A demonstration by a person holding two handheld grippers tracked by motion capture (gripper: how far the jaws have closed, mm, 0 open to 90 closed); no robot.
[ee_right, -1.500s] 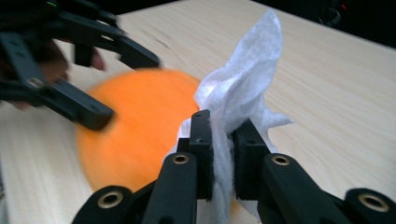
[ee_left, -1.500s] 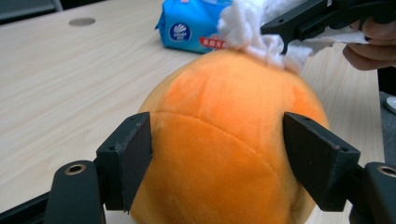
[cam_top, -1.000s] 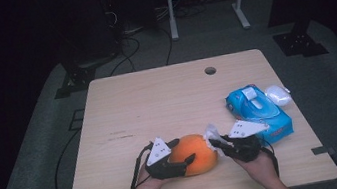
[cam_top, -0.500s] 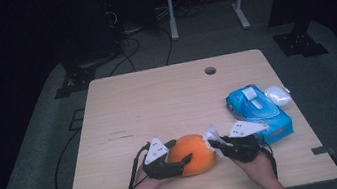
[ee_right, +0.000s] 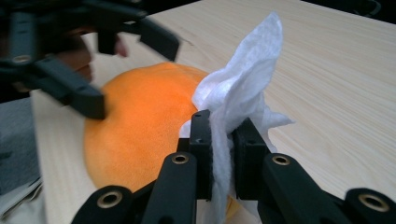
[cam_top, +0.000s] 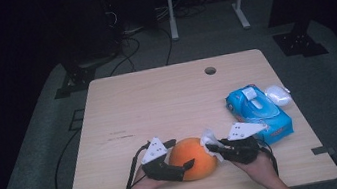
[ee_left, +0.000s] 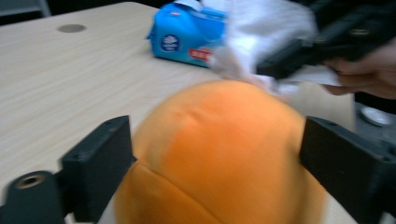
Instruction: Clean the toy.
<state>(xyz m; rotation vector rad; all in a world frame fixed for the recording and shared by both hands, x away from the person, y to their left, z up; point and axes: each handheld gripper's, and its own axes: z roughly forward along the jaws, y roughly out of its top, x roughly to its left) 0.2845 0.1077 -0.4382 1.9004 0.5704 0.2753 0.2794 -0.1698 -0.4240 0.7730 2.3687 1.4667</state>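
An orange plush ball [cam_top: 196, 157] lies near the table's front edge. My left gripper [cam_top: 181, 153] straddles it from the left. Its jaws have just been opening and stand open, with the ball [ee_left: 219, 149] still between them and the pads [ee_left: 100, 158] loose at its sides. My right gripper [cam_top: 211, 148] is shut on a crumpled white tissue [cam_top: 208, 138] at the ball's right flank. In the right gripper view the tissue [ee_right: 247, 79] rises from between the jaws of the right gripper [ee_right: 219, 135], just beside the ball [ee_right: 140, 130].
A blue pack of wipes [cam_top: 257, 106] lies to the right, with a small white object [cam_top: 277, 94] beside it. A round cable hole [cam_top: 210, 70] sits near the table's far edge. Dark floor, cables and a metal stand surround the table [cam_top: 157, 101].
The left gripper's jaws have spread wider around the orange ball. The right gripper with the tissue has hardly moved.
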